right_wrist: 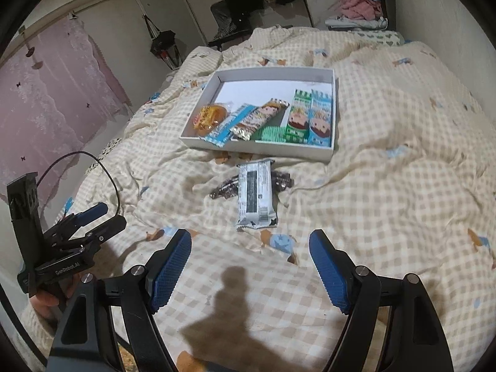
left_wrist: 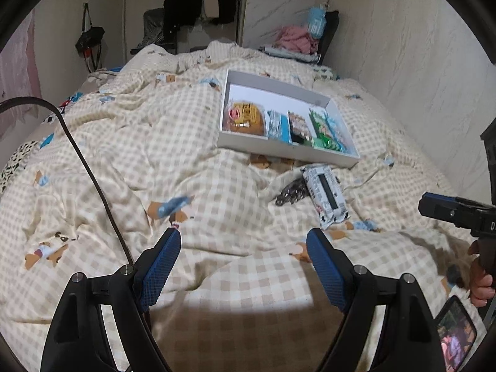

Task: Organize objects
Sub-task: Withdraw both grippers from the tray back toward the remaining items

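A shallow white box [right_wrist: 334, 105] [left_wrist: 257, 148] lies on the checked bedspread, holding a round orange bun [right_wrist: 210, 115] [left_wrist: 246, 117] and several snack bars. In front of the box a white snack packet [right_wrist: 256, 193] [left_wrist: 326, 193] lies over a dark wrapped packet [right_wrist: 223, 189] [left_wrist: 290, 192]. My right gripper [right_wrist: 249, 246] hovers open just short of the white packet, with nothing between its blue pads. My left gripper [left_wrist: 243, 246] is open over bare bedspread, left of those packets; it also shows at the left edge of the right wrist view [right_wrist: 102, 217].
The bedspread [right_wrist: 387, 186] is rumpled with folds around the box. A black cable [left_wrist: 80, 152] runs across the left side. A phone [left_wrist: 455, 334] lies at the lower right of the left wrist view. Pink and blue things [right_wrist: 359, 4] are piled at the bed's far end by the wall.
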Available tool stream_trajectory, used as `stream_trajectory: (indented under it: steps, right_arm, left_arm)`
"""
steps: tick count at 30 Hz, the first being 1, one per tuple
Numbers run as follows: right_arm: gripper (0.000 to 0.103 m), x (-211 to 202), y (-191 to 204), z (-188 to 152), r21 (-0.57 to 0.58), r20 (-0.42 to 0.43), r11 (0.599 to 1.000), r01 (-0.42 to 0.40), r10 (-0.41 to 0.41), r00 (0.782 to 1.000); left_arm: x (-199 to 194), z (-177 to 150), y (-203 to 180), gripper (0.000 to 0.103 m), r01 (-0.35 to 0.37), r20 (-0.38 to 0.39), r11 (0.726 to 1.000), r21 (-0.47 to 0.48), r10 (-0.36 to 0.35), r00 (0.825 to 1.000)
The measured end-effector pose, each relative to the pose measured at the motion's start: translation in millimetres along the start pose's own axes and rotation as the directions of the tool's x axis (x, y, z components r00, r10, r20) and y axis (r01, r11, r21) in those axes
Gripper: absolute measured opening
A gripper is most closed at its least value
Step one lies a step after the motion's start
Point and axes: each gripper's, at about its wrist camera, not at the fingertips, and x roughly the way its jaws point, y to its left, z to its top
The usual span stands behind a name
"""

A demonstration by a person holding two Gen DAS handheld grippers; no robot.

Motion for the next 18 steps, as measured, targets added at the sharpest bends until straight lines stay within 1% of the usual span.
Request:
stream_trajectory:
  steps: [7, 11, 13, 18]
  right_arm:
    - [0.08, 10, 4, -10, -0.017, -0.009, 1.0, 0.025, -0.025, 1.0]
    - [0.08, 20, 6, -13, -0.032, -0.04, 0.999, 0.036, -0.038, 0.998]
    - [0.08, 21, 5, -14, -0.03, -0.044, 0.999, 0.038, -0.039, 0.998]
    - [0.08, 23, 2, -14, -0.013, -0.052, 0.999, 0.034, -0.034, 0.998]
  left_arm:
    - [5, -2, -14, 0.086, -0.024, -0.019, 0.997, 0.073, 0.026, 0.999]
    - [6, -3, -17, 0.086, -0.024, -0.023, 0.996, 0.09, 0.026, 0.999]
    - [7, -3, -18, 0.086, -0.012, -0.03, 0.995, 0.098, 0.015, 0.999]
    - [9, -3, -20, 0.086, -0.01, -0.042, 0.994, 0.108, 0.014, 0.999]
